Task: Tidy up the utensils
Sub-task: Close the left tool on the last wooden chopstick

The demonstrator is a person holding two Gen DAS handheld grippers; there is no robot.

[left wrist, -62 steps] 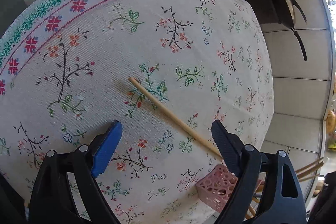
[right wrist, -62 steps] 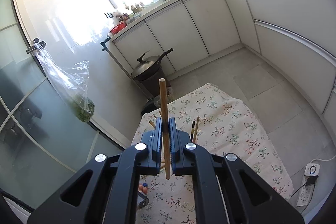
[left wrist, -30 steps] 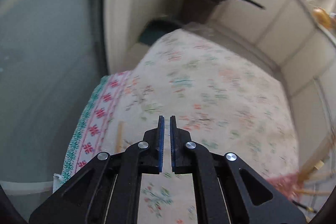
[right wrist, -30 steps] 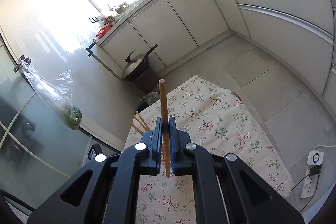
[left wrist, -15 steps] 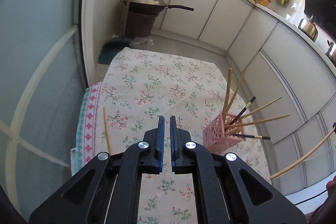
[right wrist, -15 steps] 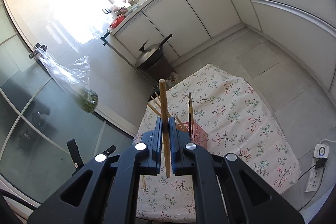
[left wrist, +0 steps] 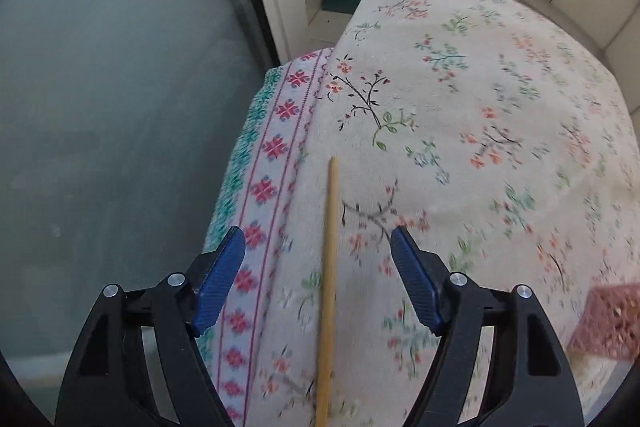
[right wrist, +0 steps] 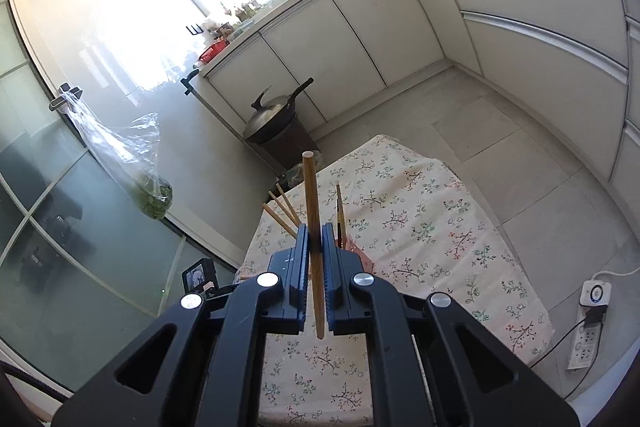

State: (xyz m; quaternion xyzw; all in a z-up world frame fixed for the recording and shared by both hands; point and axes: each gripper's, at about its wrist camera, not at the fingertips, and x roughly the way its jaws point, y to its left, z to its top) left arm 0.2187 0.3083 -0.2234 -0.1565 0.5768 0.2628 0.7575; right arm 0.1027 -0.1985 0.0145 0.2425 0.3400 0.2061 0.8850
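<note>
A bamboo chopstick (left wrist: 329,279) lies on the floral tablecloth (left wrist: 460,115) near its left border. My left gripper (left wrist: 318,247) hovers above it, pointing steeply down, its jaws opening wide with the chopstick in the gap and the blue pads clear of it. My right gripper (right wrist: 315,239) is shut on another bamboo chopstick (right wrist: 311,211), which stands upright between the pads. Past it, a pink perforated holder (right wrist: 358,251) holds several chopsticks; its corner shows in the left wrist view (left wrist: 608,323).
The cloth-covered table (right wrist: 420,227) stands in a kitchen, with a glass door (left wrist: 100,107) close along its left edge. A wok on a stand (right wrist: 276,123) sits beyond the far end. A power strip (right wrist: 588,327) lies on the floor at right.
My left gripper has dropped towards the cloth, tilted down and gone from shut to wide open over the lying chopstick. The right gripper keeps its chopstick and has barely shifted.
</note>
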